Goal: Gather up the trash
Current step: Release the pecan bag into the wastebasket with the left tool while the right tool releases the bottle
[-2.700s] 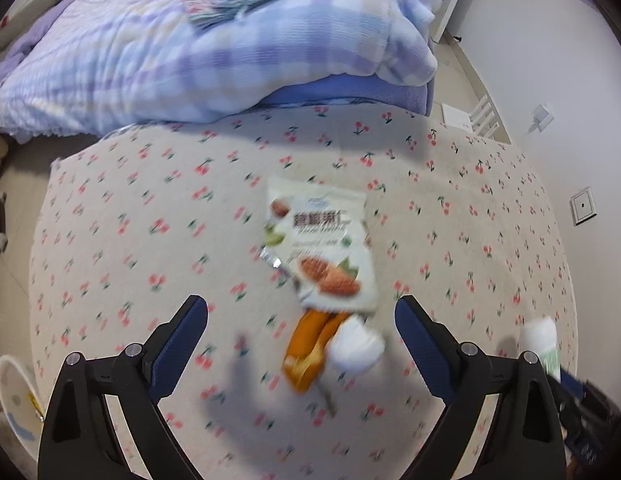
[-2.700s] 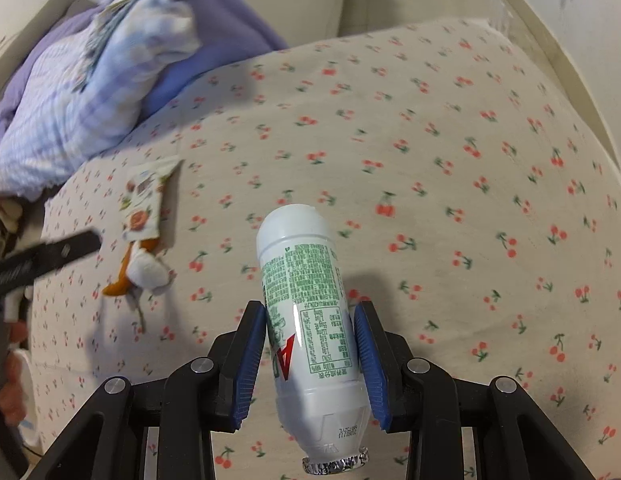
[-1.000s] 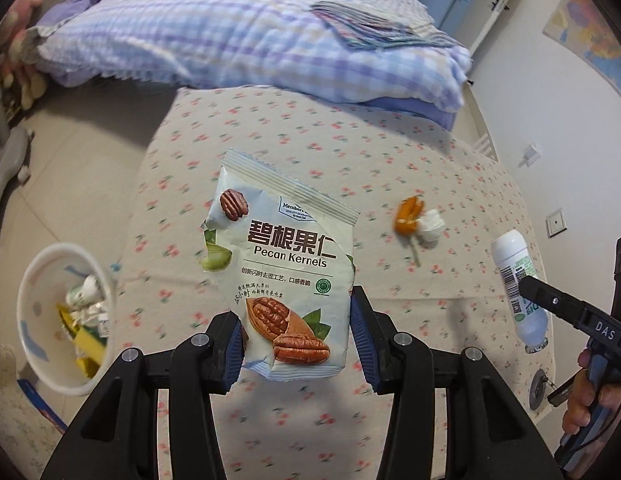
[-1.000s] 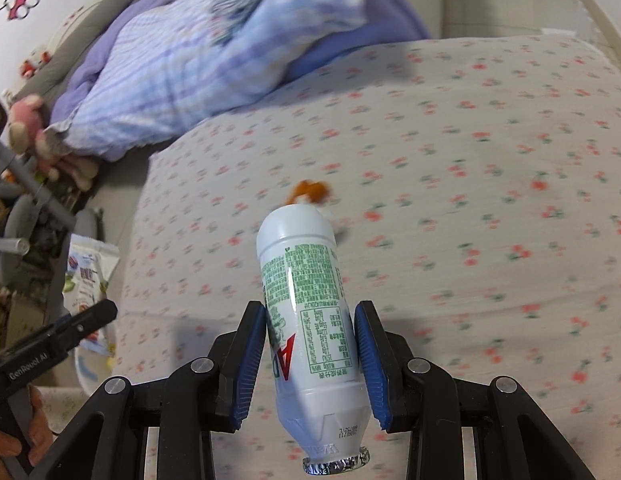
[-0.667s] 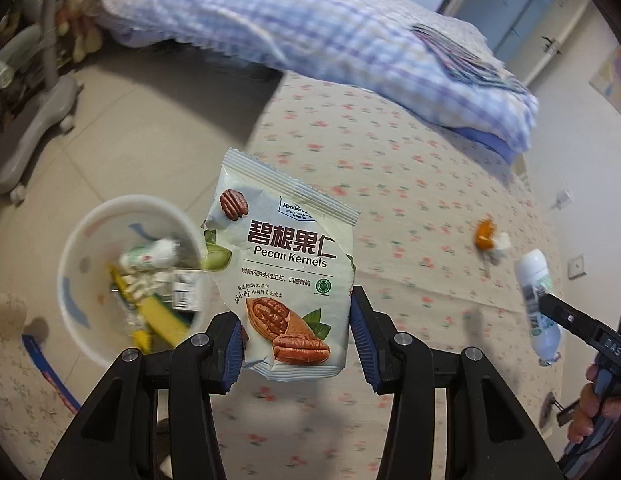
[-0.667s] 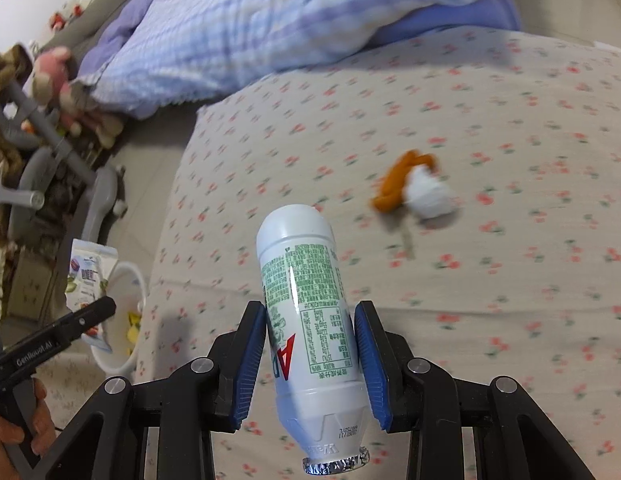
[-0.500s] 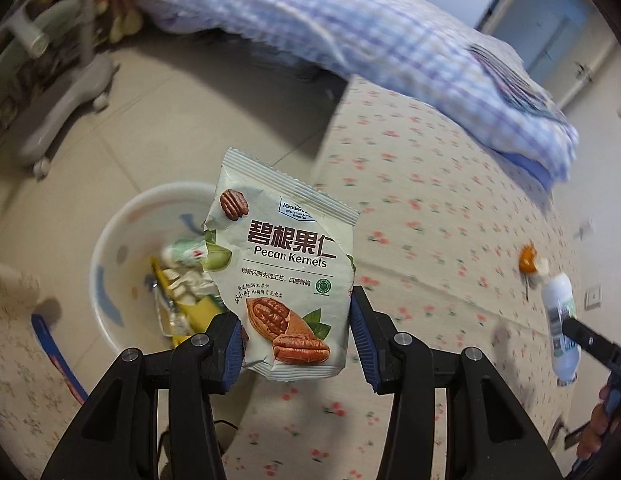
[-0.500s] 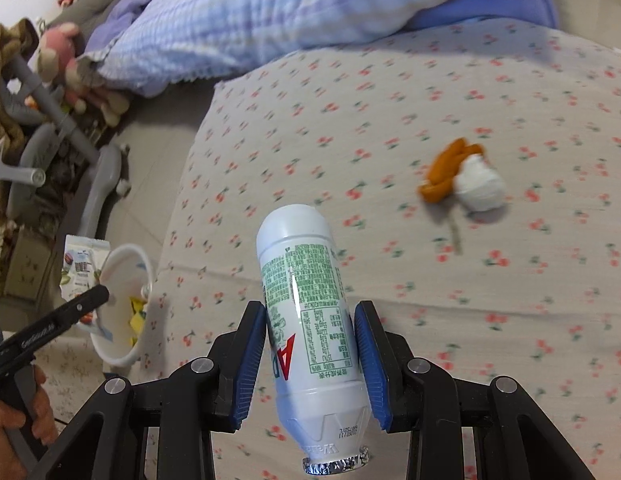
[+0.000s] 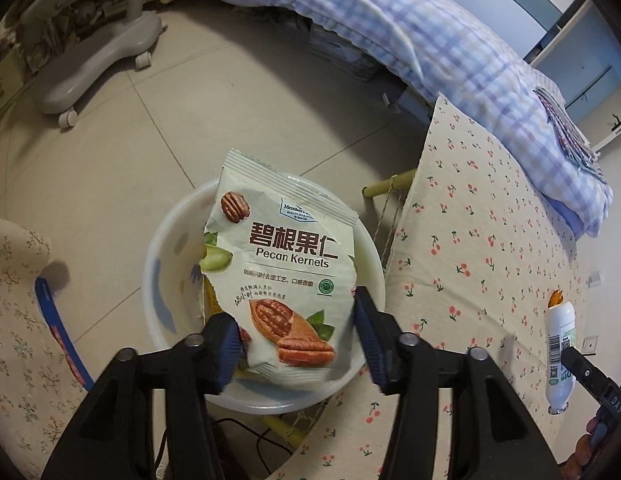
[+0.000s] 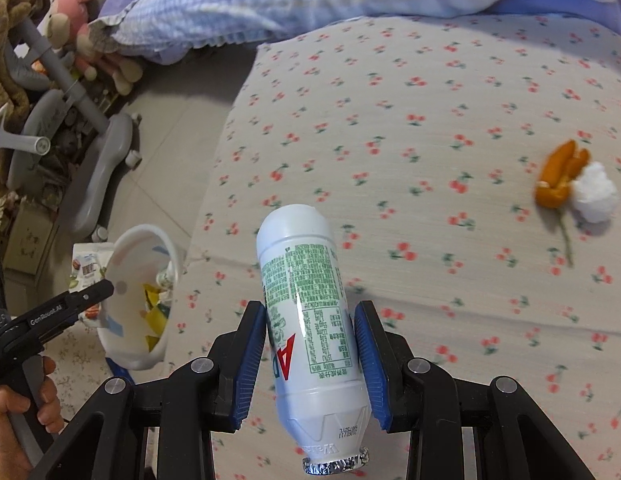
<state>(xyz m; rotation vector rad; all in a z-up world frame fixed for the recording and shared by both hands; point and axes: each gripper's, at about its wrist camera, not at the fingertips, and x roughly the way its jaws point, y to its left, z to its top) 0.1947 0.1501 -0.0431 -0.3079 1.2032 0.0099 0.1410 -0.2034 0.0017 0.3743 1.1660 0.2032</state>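
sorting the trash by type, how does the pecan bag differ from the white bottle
The pecan bag is a flat, crinkled foil pouch; the white bottle is a rigid rounded cylinder. The bag hangs over the white bin, between the left tool's just-widened pads; the bottle is over the cherry-print bedsheet, clamped in the right tool, foil mouth toward the camera. Both carry printed labels.

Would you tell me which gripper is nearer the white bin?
Left. The left gripper hangs directly over the white bin; the right gripper is above the bed beside it.

Black frames with silver screws and blue pads are being shown on both grippers [image 9: 294,344] [image 10: 310,364]; white lettering is being displayed along the left one's side.
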